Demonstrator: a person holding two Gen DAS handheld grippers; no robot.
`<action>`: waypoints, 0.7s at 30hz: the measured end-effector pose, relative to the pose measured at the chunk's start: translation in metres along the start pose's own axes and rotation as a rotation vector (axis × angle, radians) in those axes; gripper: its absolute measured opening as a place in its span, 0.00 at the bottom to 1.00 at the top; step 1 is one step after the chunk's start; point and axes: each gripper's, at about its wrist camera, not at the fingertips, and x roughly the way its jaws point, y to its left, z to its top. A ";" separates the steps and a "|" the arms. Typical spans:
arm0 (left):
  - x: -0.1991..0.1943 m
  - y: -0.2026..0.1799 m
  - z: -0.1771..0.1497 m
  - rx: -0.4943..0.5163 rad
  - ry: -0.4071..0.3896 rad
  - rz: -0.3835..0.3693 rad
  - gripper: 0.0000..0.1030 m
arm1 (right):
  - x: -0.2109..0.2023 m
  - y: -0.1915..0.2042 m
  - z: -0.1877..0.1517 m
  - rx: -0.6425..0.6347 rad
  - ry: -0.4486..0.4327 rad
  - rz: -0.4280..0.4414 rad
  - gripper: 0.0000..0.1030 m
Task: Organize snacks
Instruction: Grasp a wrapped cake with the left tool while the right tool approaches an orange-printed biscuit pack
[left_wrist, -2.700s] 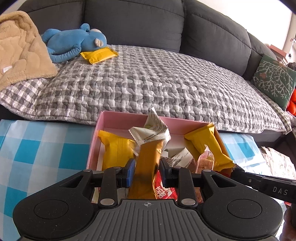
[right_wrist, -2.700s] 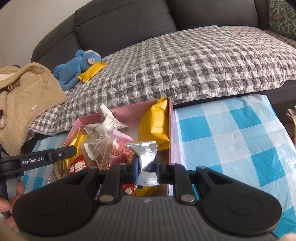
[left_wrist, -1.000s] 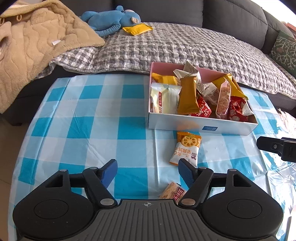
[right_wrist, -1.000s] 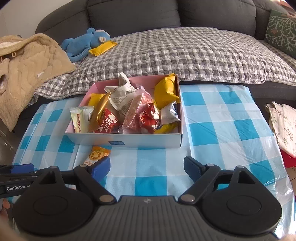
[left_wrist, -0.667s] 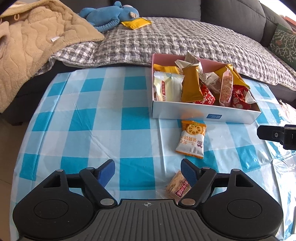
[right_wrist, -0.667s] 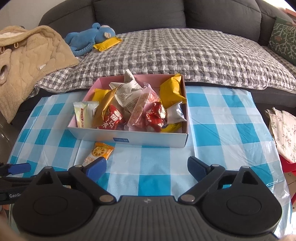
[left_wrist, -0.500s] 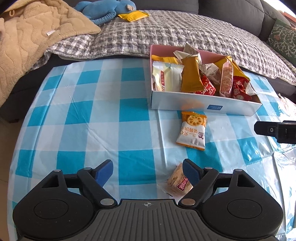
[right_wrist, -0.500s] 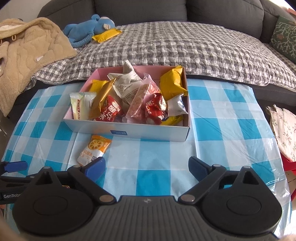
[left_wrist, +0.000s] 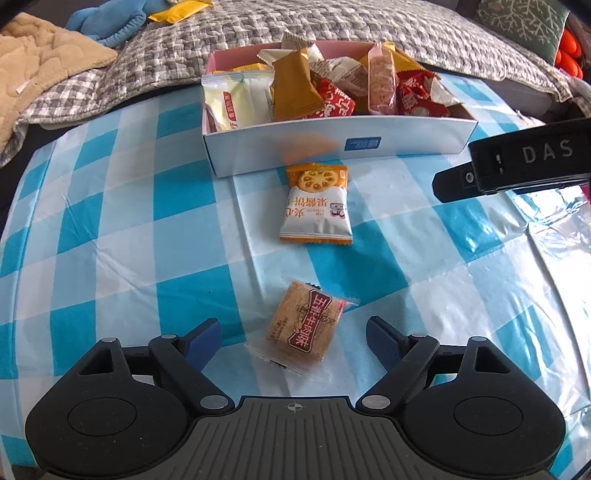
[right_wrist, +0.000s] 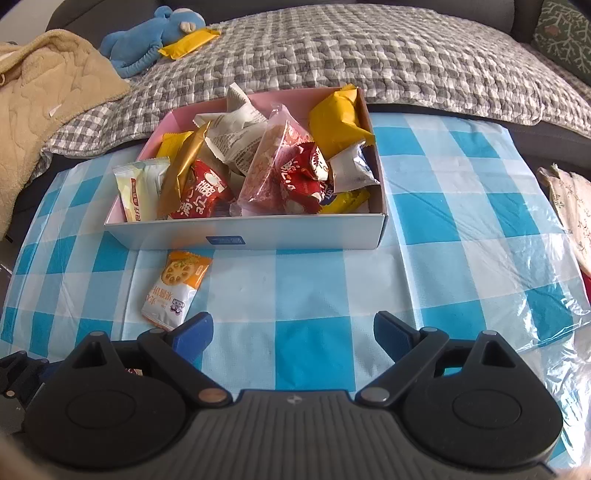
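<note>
A white box with a pink inside (left_wrist: 369, 142) (right_wrist: 295, 236) holds several snack packets on the blue checked tablecloth. An orange-and-white cracker packet (left_wrist: 316, 205) (right_wrist: 176, 288) lies on the cloth just in front of the box. A small brown biscuit in clear wrap (left_wrist: 303, 326) lies nearer, between the fingers of my left gripper (left_wrist: 294, 341), which is open and empty. My right gripper (right_wrist: 293, 334) is open and empty above bare cloth, right of the cracker packet. Part of the right gripper shows in the left wrist view (left_wrist: 517, 166).
A sofa with a grey checked quilt (right_wrist: 369, 48) runs behind the table. On it lie a blue plush toy (right_wrist: 151, 35), a yellow snack packet (right_wrist: 188, 44) and a beige blanket (right_wrist: 44, 92). The cloth's right edge is crinkled plastic (right_wrist: 535, 295).
Both grippers let go of their snacks into the box, opened and pulled back from it. The left gripper has since moved forward and down over the brown biscuit.
</note>
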 end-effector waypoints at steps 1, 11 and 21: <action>0.003 0.003 0.000 -0.004 0.015 0.003 0.59 | 0.000 0.001 0.000 -0.004 0.002 0.003 0.89; -0.012 0.048 0.007 -0.239 -0.029 -0.032 0.33 | 0.009 0.006 0.003 -0.032 -0.004 0.055 0.81; -0.009 0.075 0.004 -0.377 -0.006 0.007 0.34 | 0.026 0.041 0.007 -0.056 -0.017 0.128 0.79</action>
